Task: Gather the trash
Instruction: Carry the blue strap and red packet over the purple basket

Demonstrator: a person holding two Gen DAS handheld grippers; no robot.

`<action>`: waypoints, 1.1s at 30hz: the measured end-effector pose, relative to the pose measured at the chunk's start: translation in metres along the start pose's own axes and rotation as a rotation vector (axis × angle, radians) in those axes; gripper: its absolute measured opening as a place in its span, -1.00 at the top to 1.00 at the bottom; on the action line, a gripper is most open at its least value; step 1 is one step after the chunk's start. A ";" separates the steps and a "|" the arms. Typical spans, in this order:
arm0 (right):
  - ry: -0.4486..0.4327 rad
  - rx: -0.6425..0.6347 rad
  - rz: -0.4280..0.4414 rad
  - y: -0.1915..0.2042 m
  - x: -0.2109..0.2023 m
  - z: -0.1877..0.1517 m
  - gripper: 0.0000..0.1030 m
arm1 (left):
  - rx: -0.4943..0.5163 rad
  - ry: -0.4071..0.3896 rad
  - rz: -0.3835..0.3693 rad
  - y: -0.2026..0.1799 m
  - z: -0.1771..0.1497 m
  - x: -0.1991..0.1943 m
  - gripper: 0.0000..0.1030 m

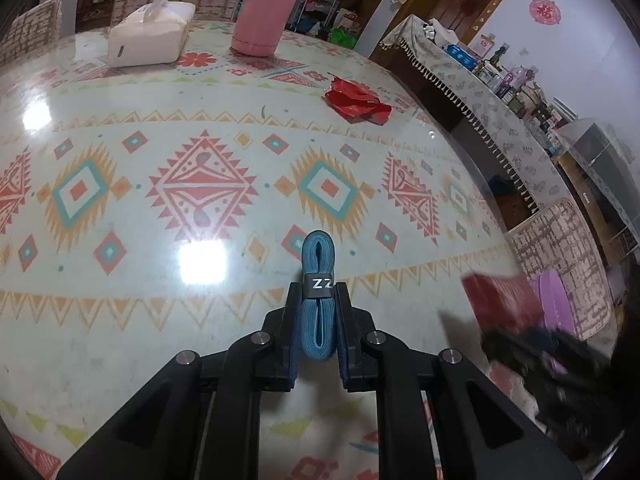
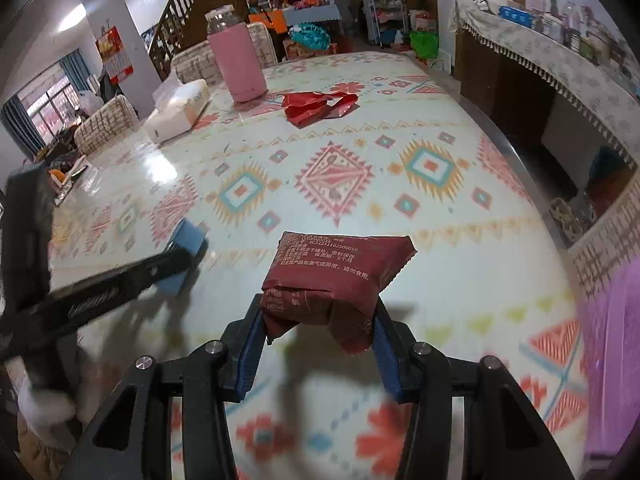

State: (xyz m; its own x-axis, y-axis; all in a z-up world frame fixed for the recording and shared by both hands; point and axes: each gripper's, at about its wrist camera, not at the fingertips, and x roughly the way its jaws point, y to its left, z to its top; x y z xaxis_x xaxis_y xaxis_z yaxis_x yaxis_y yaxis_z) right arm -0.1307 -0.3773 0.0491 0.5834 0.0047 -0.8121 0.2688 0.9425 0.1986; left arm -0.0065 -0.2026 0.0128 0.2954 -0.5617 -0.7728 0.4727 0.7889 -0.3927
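My right gripper (image 2: pixel 318 304) is shut on a dark red printed snack packet (image 2: pixel 340 264), whose sides bulge over both blue pads above the patterned table (image 2: pixel 440 240). In the left wrist view this gripper (image 1: pixel 520 340) and its packet (image 1: pixel 500 300) are a blur at the table's right edge. My left gripper (image 1: pixel 318 292) is shut on a folded blue band (image 1: pixel 316 252) with a black label, low over the table. It also shows at the left of the right wrist view (image 2: pixel 184 256). A crumpled red wrapper (image 1: pixel 356 100) (image 2: pixel 320 106) lies further back on the table.
A pink bottle (image 1: pixel 268 8) (image 2: pixel 238 64) and a white tissue pack (image 1: pixel 148 36) (image 2: pixel 178 110) stand at the far side. A purple object (image 1: pixel 554 304) (image 2: pixel 608 360) sits off the table's right edge beside a patterned chair (image 1: pixel 560 240). A draped cabinet (image 1: pixel 480 92) lines the right wall.
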 end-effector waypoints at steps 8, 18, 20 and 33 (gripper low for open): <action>-0.056 0.060 0.031 -0.004 -0.045 -0.045 -0.04 | -0.065 -0.018 -0.060 0.013 0.000 -0.012 0.73; -0.155 0.109 -0.007 -0.020 -0.092 -0.089 -0.04 | 0.008 -0.067 -0.008 -0.005 -0.005 -0.023 0.73; -0.176 0.121 -0.017 -0.027 -0.103 -0.097 -0.04 | 0.020 -0.079 0.003 -0.008 -0.007 -0.025 0.73; -0.264 0.177 0.018 -0.072 -0.144 -0.130 -0.04 | 0.121 -0.065 0.070 -0.054 -0.045 -0.048 0.73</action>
State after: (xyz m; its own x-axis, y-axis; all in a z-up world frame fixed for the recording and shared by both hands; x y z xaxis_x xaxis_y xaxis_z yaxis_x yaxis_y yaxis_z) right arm -0.3338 -0.4023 0.0808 0.7617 -0.0881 -0.6420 0.3724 0.8703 0.3224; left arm -0.0842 -0.2068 0.0488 0.3824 -0.5243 -0.7609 0.5442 0.7933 -0.2731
